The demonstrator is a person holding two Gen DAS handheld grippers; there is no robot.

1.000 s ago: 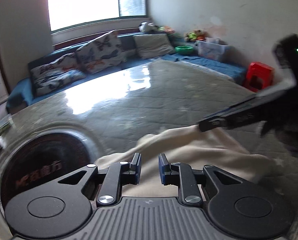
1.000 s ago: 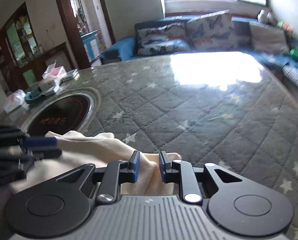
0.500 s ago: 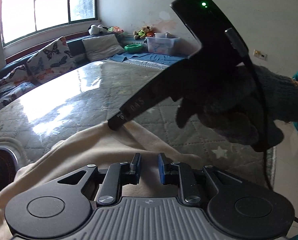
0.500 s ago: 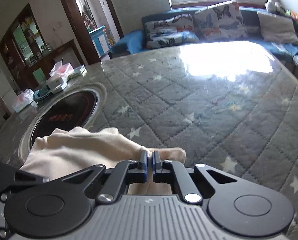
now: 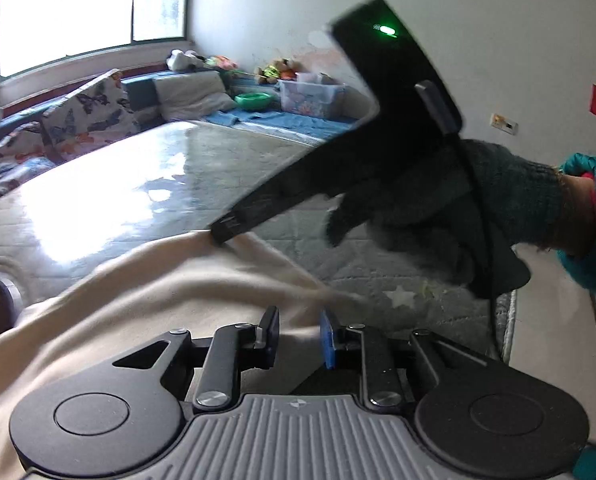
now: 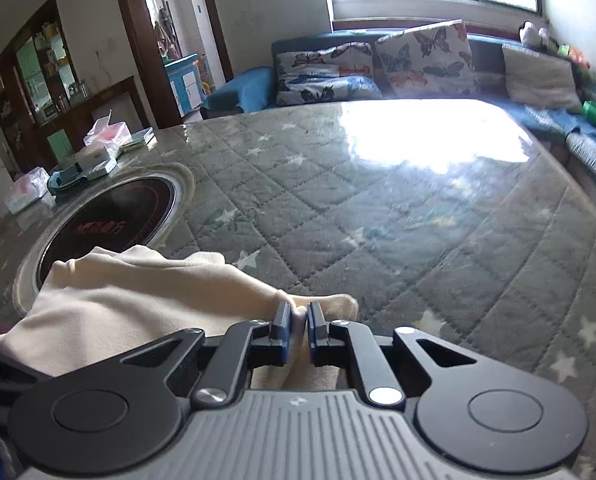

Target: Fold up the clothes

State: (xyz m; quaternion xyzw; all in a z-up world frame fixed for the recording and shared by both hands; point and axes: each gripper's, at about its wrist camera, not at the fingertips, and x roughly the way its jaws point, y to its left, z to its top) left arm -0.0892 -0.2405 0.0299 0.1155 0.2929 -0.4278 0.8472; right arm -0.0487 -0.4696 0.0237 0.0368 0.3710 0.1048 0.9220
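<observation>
Cream garment (image 6: 138, 300) lies bunched on the quilted, plastic-covered table (image 6: 417, 216), at our 7 to 9 o'clock in the right wrist view, its far edge lapping the rim of the round inset cooktop (image 6: 110, 216) at 10 o'clock. Our right gripper (image 6: 296, 326) has its fingers pressed nearly together on a raised fold at the garment's near corner; a ridge of cloth shows between the blue pads, so we judge it pinched. In the left wrist view our left gripper (image 5: 298, 336) sits low over the same cloth (image 5: 138, 304) with fingers spread, cloth passing under the gap; nothing gripped there that we can see. The right tool appears at 1 to 3 o'clock, gloved hand (image 5: 437, 216) behind it, its tip touching the cloth's far edge. Handling, as we judge it: light, soft knit, limp, drapes and bunches readily, no fragility. The glossy table cover likely lets it slide when tugged, so a single pinch may drag the whole piece. Best hold is at hems or corners, two well-separated points along one edge, taking a full thickness of cloth and not a surface wrinkle. Left fingers want the edge at their 12 o'clock.
</observation>
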